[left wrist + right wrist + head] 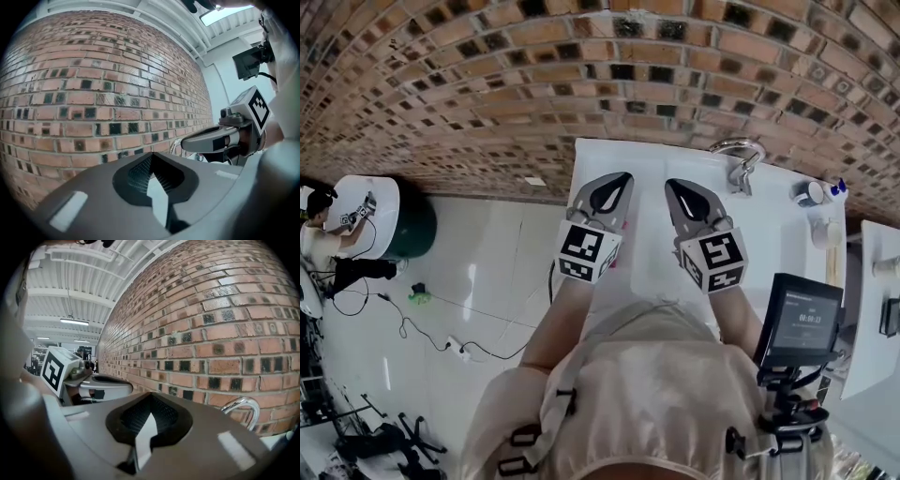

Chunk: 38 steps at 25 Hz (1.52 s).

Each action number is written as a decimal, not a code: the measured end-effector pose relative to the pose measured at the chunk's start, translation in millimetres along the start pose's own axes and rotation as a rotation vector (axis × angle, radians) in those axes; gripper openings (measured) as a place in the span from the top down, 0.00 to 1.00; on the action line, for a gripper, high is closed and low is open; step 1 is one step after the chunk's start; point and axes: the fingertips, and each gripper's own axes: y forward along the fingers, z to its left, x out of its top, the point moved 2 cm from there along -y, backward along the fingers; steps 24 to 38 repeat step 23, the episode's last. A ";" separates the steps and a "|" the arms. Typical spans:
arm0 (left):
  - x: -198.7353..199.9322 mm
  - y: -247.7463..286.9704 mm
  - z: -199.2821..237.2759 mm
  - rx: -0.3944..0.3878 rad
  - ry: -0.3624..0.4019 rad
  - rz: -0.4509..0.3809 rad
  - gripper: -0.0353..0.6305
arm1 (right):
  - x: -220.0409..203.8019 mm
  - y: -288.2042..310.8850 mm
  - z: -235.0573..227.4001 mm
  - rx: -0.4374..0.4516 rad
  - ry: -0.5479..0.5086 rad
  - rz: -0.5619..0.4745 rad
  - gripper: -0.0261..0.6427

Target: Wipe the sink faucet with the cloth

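Observation:
A chrome arched faucet [738, 161] stands at the far edge of the white sink counter [600, 159], in front of the brick wall. My left gripper [623, 180] and right gripper [673, 186] are held side by side above the counter, left of the faucet and apart from it. Both point at the wall. In the left gripper view the left gripper [151, 153] is shut with nothing between its tips. The right gripper [150, 394] is shut and empty too, with the faucet [244, 409] to its right. I see no cloth for certain; a small pink patch [613, 260] shows under the left gripper.
Small bottles [812, 193] stand at the counter's back right. A screen on a stand [797, 323] sits close at the right. The brick wall [581, 75] rises right behind the faucet. Far left, a person [319, 239] sits by a white table; cables [441, 337] lie on the floor.

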 end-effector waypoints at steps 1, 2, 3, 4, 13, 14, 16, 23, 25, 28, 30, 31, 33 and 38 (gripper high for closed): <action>0.7 0.9 -3.2 -0.008 0.003 0.001 0.94 | 1.0 -0.6 0.3 0.000 -0.003 -0.004 0.98; 0.8 1.3 -5.6 -0.015 0.005 0.002 0.94 | 1.7 -1.0 0.6 -0.001 -0.004 -0.006 0.98; 0.8 1.2 -7.6 -0.021 0.005 0.002 0.94 | 2.2 -1.5 1.0 -0.003 -0.005 -0.007 0.98; 0.9 0.9 -9.3 -0.025 0.007 0.001 0.94 | 2.7 -2.2 1.3 -0.005 -0.007 -0.009 0.98; -2.4 0.1 -10.8 -0.028 0.010 0.013 0.94 | 1.5 -3.2 6.3 -0.002 -0.024 -0.012 0.98; -2.2 0.7 -9.4 -0.030 0.007 0.012 0.94 | 1.4 -1.7 6.7 -0.003 -0.024 -0.007 0.98; 0.2 0.1 -12.0 -0.036 0.008 0.007 0.94 | 1.5 -4.1 7.6 -0.008 -0.028 -0.001 0.98; 0.1 -4.2 -31.3 -0.051 0.022 0.010 0.94 | -0.9 -22.1 8.7 -0.019 -0.040 -0.001 0.98; 0.1 -4.2 -31.3 -0.051 0.022 0.010 0.94 | -0.9 -22.1 8.7 -0.019 -0.040 -0.001 0.98; 0.1 -4.2 -31.3 -0.051 0.022 0.010 0.94 | -0.9 -22.1 8.7 -0.019 -0.040 -0.001 0.98; 0.1 -4.2 -31.3 -0.051 0.022 0.010 0.94 | -0.9 -22.1 8.7 -0.019 -0.040 -0.001 0.98; 0.1 -4.2 -31.3 -0.051 0.022 0.010 0.94 | -0.9 -22.1 8.7 -0.019 -0.040 -0.001 0.98; 0.1 -4.2 -31.3 -0.051 0.022 0.010 0.94 | -0.9 -22.1 8.7 -0.019 -0.040 -0.001 0.98; 0.1 -4.2 -31.3 -0.051 0.022 0.010 0.94 | -0.9 -22.1 8.7 -0.019 -0.040 -0.001 0.98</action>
